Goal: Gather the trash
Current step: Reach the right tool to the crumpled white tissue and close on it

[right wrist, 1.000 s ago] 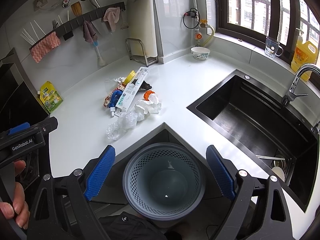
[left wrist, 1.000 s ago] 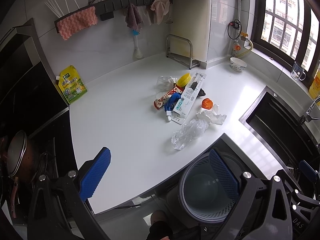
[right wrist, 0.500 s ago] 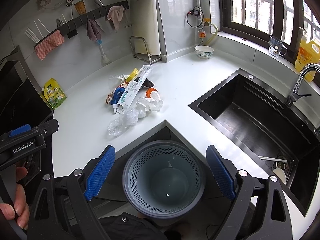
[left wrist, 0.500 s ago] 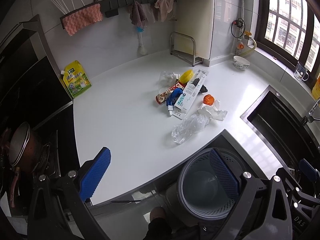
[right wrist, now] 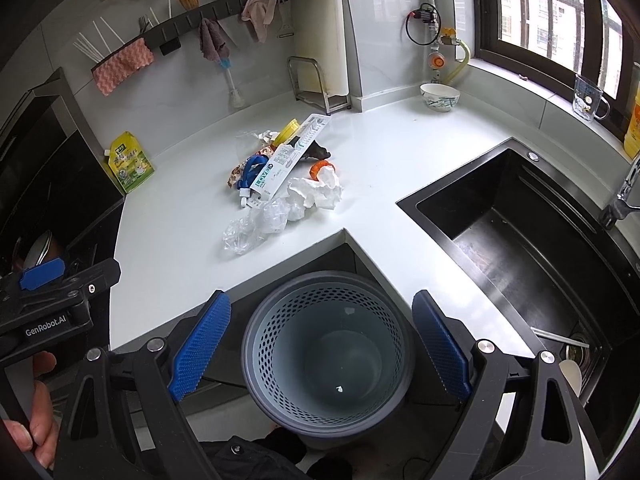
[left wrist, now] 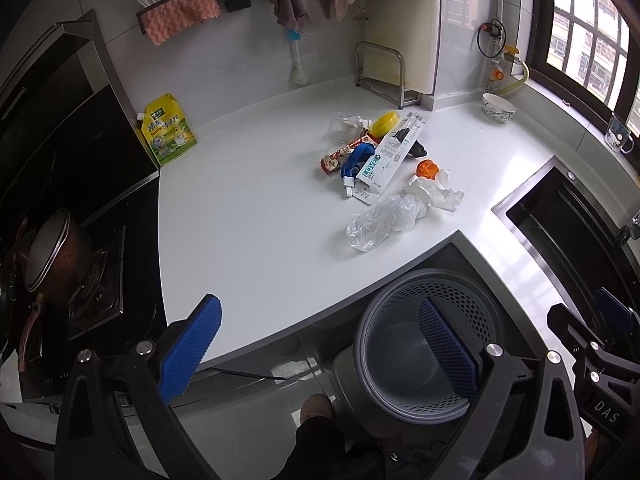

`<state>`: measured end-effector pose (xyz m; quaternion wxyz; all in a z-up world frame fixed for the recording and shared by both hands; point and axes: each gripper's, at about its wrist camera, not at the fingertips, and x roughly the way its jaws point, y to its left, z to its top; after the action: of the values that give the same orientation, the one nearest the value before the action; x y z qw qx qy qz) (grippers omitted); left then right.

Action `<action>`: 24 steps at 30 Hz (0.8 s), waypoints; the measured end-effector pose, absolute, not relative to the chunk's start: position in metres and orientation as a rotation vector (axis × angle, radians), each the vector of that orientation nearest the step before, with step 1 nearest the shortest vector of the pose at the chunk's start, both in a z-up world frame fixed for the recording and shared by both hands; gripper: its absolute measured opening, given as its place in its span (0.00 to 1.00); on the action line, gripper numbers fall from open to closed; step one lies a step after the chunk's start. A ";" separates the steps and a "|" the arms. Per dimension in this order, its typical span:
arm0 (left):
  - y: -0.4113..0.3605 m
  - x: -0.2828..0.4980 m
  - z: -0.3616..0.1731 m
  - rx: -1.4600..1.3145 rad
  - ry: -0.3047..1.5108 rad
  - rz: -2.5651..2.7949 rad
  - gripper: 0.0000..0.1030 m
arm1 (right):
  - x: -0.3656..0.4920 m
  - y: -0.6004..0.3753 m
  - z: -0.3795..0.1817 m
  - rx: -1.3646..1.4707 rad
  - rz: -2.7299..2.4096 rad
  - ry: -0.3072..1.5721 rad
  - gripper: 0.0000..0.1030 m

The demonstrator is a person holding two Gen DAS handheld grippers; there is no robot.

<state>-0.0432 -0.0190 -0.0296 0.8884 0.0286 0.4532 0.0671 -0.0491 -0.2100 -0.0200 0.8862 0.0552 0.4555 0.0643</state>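
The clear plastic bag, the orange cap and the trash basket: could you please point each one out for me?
clear plastic bag (left wrist: 380,222), left wrist view, middle of the crumpled film.
orange cap (left wrist: 427,169), left wrist view, its top.
trash basket (right wrist: 280,312), right wrist view, perforated inner wall.

Left gripper (left wrist: 320,340) wide open, both blue pads spread, nothing held, pointing forward and down. Right gripper (right wrist: 320,338) same: wide open, nothing between the 2 pads. Left hand (right wrist: 38,412) wrapped round the left gripper's handle
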 end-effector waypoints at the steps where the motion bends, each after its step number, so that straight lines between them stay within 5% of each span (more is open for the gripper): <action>1: -0.020 -0.043 -0.032 0.054 0.945 0.143 0.94 | -0.048 -0.212 -0.023 0.113 0.147 0.944 0.85; 24: -0.017 0.084 -0.111 0.070 0.935 0.005 0.94 | 0.100 -0.211 -0.093 0.094 0.193 0.983 0.85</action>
<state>0.0835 -0.0169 -0.1111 0.8922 0.0339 0.4504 0.0026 0.1004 -0.2114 -0.0931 0.8761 0.0450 0.4711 0.0924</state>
